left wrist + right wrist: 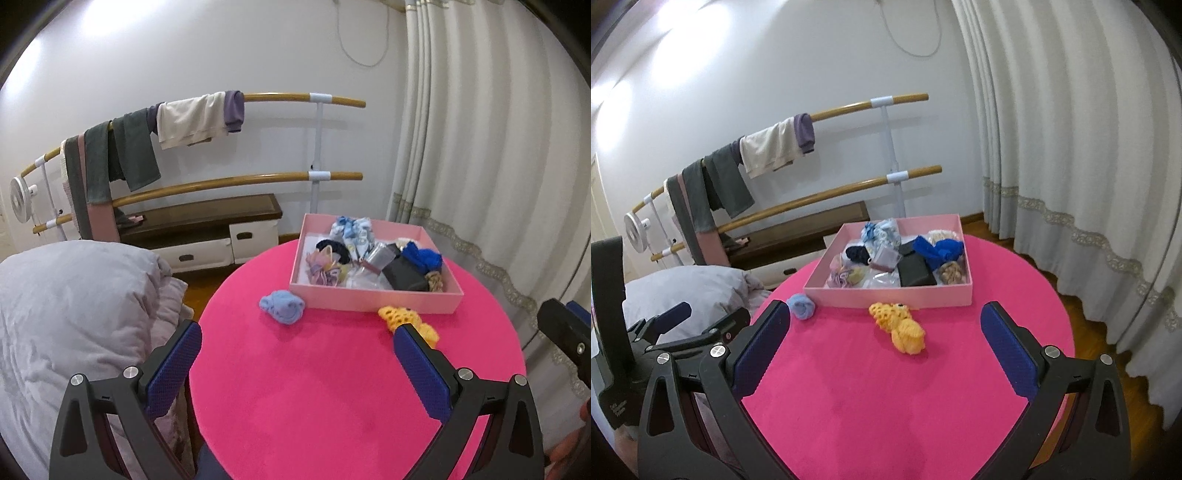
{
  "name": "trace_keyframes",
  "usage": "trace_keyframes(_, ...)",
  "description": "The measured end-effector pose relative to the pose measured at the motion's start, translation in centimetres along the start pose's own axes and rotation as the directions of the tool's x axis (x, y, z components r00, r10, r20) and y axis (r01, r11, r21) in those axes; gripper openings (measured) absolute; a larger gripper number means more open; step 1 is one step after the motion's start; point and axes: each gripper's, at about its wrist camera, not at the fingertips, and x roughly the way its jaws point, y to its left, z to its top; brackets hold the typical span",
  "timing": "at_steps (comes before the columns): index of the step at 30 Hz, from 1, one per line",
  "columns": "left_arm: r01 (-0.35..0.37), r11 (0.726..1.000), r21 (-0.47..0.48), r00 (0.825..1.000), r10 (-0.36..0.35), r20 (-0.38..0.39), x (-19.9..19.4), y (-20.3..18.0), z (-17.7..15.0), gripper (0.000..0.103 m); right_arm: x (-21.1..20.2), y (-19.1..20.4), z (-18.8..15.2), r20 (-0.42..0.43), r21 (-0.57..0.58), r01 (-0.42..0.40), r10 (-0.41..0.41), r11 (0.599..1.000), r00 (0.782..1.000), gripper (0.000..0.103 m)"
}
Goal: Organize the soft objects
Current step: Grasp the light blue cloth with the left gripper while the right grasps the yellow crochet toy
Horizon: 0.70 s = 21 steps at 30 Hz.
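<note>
A round pink table [314, 369] [886, 387] carries a shallow pink box [373, 295] [886, 297] at its far side, filled with several soft items: scrunchies, blue cloth, a black pouch. In front of the box lie a light-blue felt ball [282, 305] [800, 302] and a yellow crocheted toy [400, 317] [903, 326]. My left gripper [297, 332] hovers open over the table's near side, its right finger partly covering the yellow toy. My right gripper [884, 314] is open too, with the yellow toy ahead between its fingers, untouched.
A grey duvet [74, 314] lies on a bed left of the table. Behind stand a wooden double rail [295, 98] hung with clothes, a low dark bench [207, 218] and a small fan [18, 199]. White curtains [498, 147] hang on the right.
</note>
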Motion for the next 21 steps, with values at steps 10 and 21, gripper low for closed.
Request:
trace_keyframes(10,-0.006,1.000,-0.014,1.000,0.006,-0.012,-0.1,0.9,0.0,0.103,0.4,0.6,-0.6,-0.023,-0.012,-0.003,0.003,1.000,1.000,0.103)
trace_keyframes(21,-0.007,1.000,-0.020,1.000,0.006,-0.016,0.1,2.0,0.2,0.103,0.9,0.8,-0.7,-0.039,-0.015,-0.004,0.003,1.000,0.999,0.103)
